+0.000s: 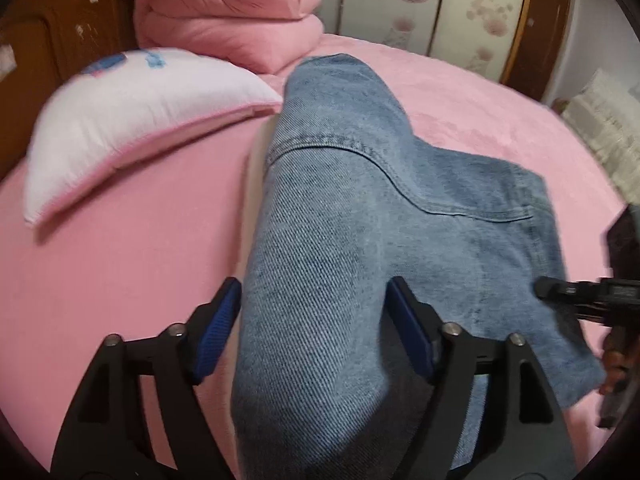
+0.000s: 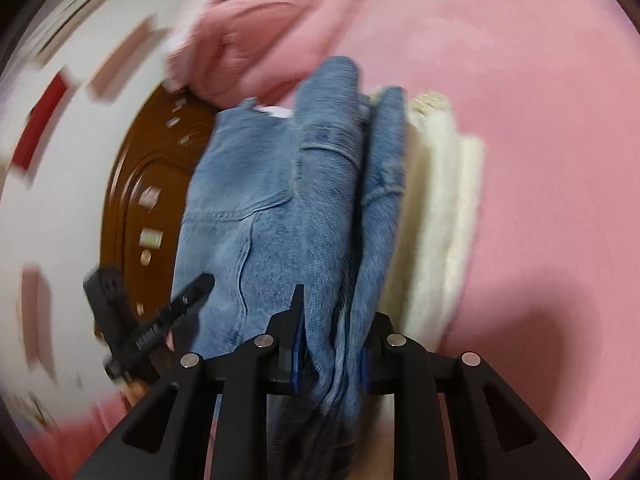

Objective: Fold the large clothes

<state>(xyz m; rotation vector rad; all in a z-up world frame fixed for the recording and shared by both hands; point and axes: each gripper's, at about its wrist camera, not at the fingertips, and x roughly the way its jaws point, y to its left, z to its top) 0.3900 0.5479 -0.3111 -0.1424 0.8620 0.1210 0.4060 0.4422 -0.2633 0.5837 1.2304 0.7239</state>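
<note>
While the denim garment point(image 1: 360, 208) is lying draped across the pink bed point(image 1: 120, 260), the left gripper point(image 1: 316, 328) is standing wide around a fold, and the right gripper point(image 2: 332, 364) is pinching bunched denim, probably keeping the fold together.

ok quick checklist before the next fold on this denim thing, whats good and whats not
1. Left gripper released: ok, jaws stand wide, pads off the denim garment lying between them.
2. Right gripper gripping denim: ok, bunched layers pinched.
3. Garment lying flat: not ok, humped in the left wrist view.
4. Pillow clear of the denim: cannot tell, its corner is very close.
5. Bed free beside the garment: ok.
6. Folded quilt out of the way: ok.
</note>
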